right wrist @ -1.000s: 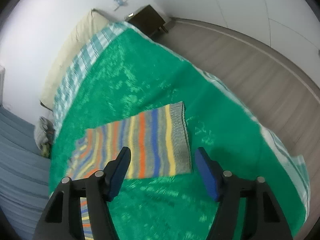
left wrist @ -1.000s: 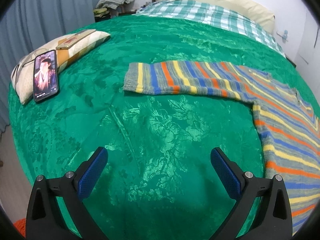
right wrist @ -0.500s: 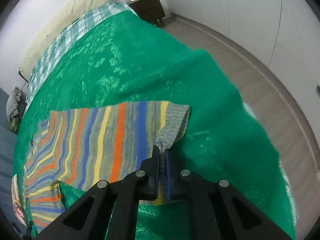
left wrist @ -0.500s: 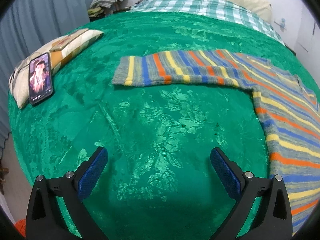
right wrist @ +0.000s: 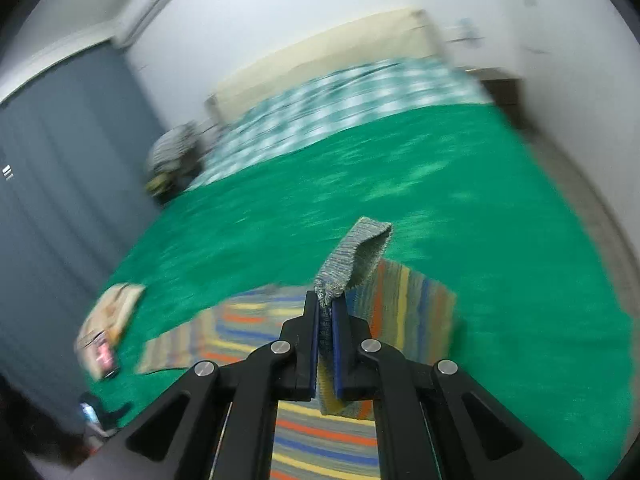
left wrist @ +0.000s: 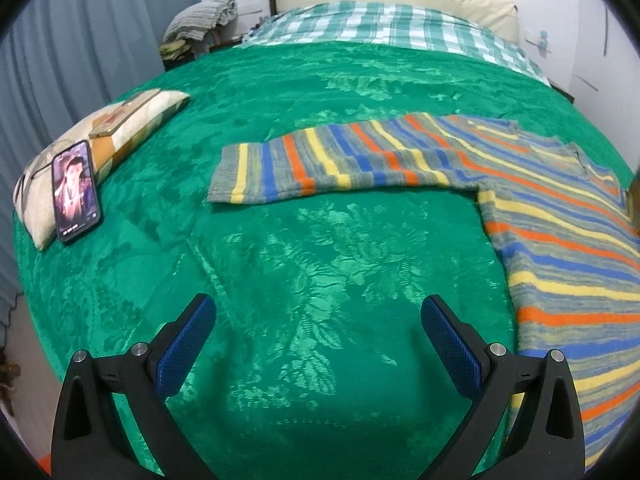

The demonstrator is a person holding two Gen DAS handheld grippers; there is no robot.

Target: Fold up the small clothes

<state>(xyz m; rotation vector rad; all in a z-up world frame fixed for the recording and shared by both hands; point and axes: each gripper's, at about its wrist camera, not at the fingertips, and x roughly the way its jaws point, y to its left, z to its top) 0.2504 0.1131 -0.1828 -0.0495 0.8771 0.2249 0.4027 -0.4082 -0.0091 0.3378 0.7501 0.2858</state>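
Right wrist: right gripper point(right wrist: 326, 308) pinches sweater point(right wrist: 356, 256) cuff (blurred).

Striped sweater point(left wrist: 500, 184) flat toward the green bedspread's point(left wrist: 320, 260) right edge, wide-spread left gripper point(left wrist: 318, 320) above bare cloth.

Right wrist view mostly motion smear: checked blanket point(right wrist: 352, 100), headboard point(right wrist: 320, 60) and the dark heap point(right wrist: 172, 156) beside the bed all streaked, no detail readable. Pillow point(right wrist: 112, 312) down at the left just a pale blur, phone point(right wrist: 105, 358) on it only a dark smudge. Sweater point(right wrist: 404, 312) stripes smeared too, lower part hidden behind the right gripper point(right wrist: 326, 334), cuff end tucked out of sight between the closed pads. In the left wrist view, sweater point(left wrist: 560, 248) body cut off at the right edge, far sleeve not visible. Phone point(left wrist: 75, 190) screen too small to make out. Pile point(left wrist: 200, 20) by the headboard too small to identify.
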